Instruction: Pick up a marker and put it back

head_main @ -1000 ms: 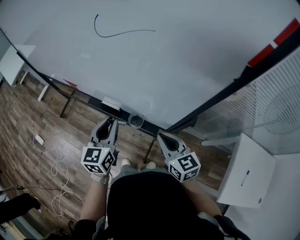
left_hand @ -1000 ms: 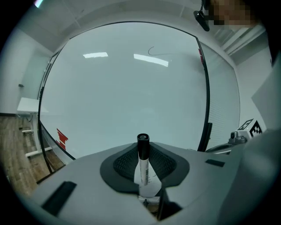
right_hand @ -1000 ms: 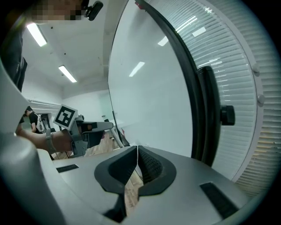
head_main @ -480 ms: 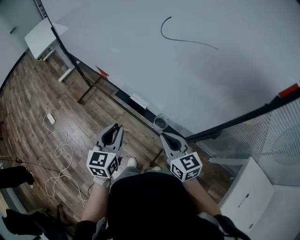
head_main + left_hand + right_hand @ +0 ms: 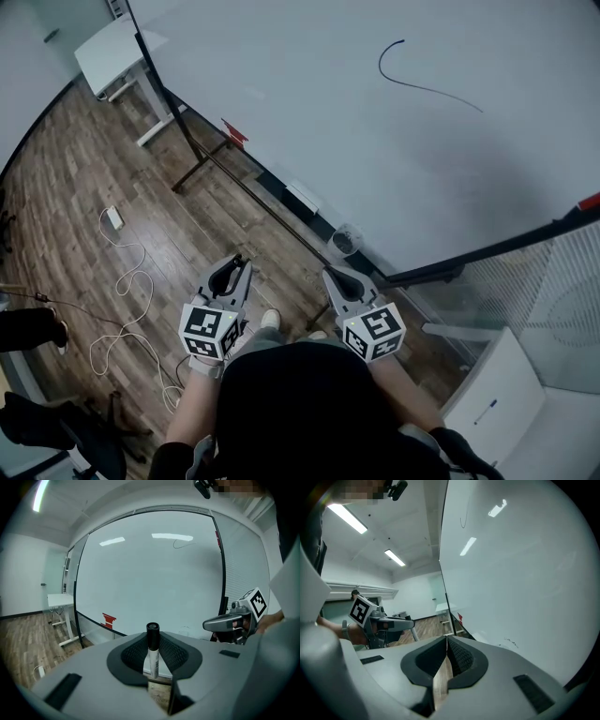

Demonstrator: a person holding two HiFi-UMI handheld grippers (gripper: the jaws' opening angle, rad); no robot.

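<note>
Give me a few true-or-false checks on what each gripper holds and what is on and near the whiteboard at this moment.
1. The left gripper clamps a marker that stands upright between its jaws. True.
2. The right gripper carries a second marker. False: its jaws are closed on each other with nothing between them.
3. The whiteboard is blank. False: a curved dark line is drawn on it.
4. A white table stands on the wooden floor past the board's left end. True.

whiteboard (image 5: 309,112), white desk (image 5: 105,58), wooden floor (image 5: 66,187)
</note>
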